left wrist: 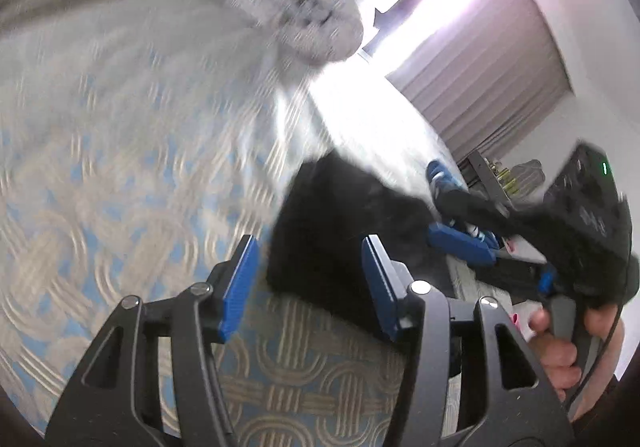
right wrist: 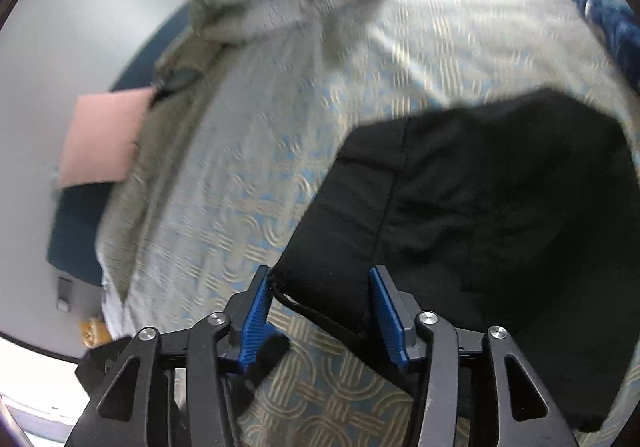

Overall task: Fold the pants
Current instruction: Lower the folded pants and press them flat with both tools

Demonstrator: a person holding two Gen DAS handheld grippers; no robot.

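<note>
The left gripper [left wrist: 310, 283] is standing about half open over the near corner of the black pants [left wrist: 336, 215], pads clear of the cloth. The right gripper [right wrist: 320, 311] is gaping just as wide, a folded edge of the pants [right wrist: 480, 207] lying between its pads [right wrist: 256, 319]; through the blur, contact looks unlikely. The pants are lying on the patterned bed cover [right wrist: 248, 175], apparently stretching away to the far right.

Left gripper [left wrist: 310, 279] tilted downward with jaws parted, right gripper [right wrist: 320, 307] angled steeper, jaws parted
</note>
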